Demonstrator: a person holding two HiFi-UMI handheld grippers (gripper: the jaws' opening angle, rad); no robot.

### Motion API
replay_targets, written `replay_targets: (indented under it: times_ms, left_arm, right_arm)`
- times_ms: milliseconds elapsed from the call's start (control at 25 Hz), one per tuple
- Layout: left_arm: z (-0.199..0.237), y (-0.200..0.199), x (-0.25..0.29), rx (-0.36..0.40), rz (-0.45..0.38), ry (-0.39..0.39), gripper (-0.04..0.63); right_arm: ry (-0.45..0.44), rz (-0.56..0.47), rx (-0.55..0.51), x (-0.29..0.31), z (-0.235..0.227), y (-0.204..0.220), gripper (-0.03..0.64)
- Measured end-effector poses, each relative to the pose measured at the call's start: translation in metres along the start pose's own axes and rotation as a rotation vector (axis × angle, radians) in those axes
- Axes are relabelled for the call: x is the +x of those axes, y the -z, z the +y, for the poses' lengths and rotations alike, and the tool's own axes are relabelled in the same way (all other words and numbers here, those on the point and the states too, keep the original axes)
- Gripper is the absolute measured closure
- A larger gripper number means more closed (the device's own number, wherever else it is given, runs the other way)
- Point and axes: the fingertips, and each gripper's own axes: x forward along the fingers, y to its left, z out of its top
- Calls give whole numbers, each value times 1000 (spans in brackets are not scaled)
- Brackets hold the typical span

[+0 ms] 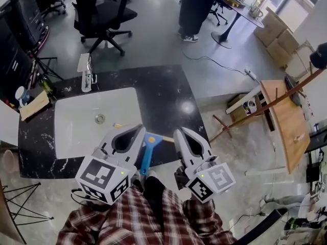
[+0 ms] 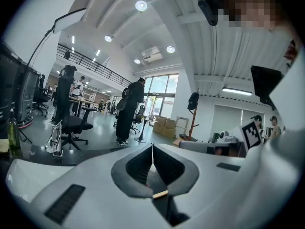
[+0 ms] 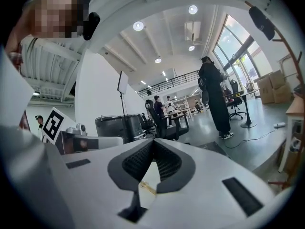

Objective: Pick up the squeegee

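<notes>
Both claws held low over the near edge of the black marble worktop [image 1: 166, 93], side by side and pointing out roughly level across it. Left claw [image 1: 139, 130]: jaws closed, tips meeting in a thin seam in the left gripper view [image 2: 152, 148], nothing gripped. Right claw [image 1: 179, 133]: jaws likewise closed tip to tip in the right gripper view [image 3: 153, 142], nothing gripped. Squeegee [image 1: 147, 156] lies flat on the worktop between the two claws, its blue handle running toward the person and its pale crossbar at the far end, just in front of the white sink [image 1: 69, 137]; neither claw touches it as far as the head view shows. Tap [image 1: 86, 73] stands at the sink's far rim. Plaid sleeves [image 1: 127, 221] show at the bottom of the head view. On the grey floor beyond the worktop: a black office chair [image 1: 102, 15], a standing person in dark clothes [image 1: 196, 6], cardboard boxes [image 1: 276, 37].
</notes>
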Motion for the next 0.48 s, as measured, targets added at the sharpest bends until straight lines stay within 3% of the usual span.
replay_targets:
  times_ms: [320,480]
  left_arm:
    - [-2,-15,12,-30,-49,-27,581]
    - [-7,-18,18,-55,-55,-11,492]
  right_arm:
    - [-62,22,-12,12,-11,-11,606]
    - [-81,23,-13,13,-19,-14,606]
